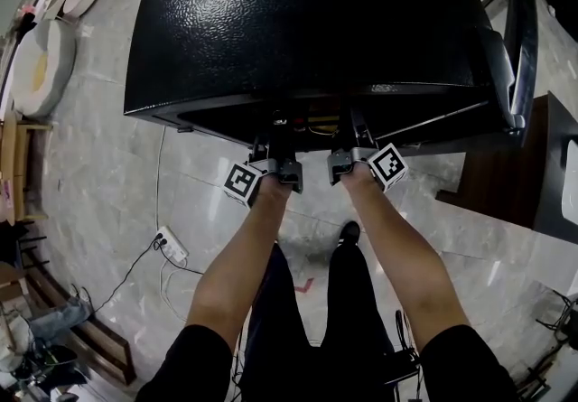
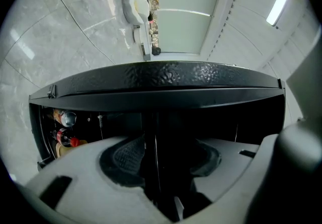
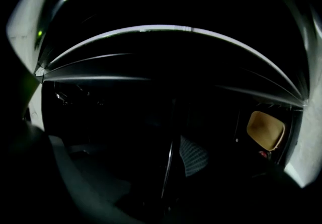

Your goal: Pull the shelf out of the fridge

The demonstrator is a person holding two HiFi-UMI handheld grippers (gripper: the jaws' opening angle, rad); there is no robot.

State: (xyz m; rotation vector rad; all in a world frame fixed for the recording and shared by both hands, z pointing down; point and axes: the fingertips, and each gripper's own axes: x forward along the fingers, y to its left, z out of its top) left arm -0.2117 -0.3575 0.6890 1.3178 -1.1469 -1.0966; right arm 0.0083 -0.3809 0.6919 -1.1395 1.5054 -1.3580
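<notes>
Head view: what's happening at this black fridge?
A person stands over the black fridge, its door swung open, with a gripper in each hand. The left gripper and right gripper reach level into the open front, side by side. Both have their jaws apart, gripping nothing. The shelf cannot be made out in the dark interior.

No text, label, brand or number can be read in any view.

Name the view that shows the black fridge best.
Head view: the fridge shows its whole textured black top and front edge. Left gripper view catches only the top's edge and dark interior; right gripper view is nearly black.
</notes>
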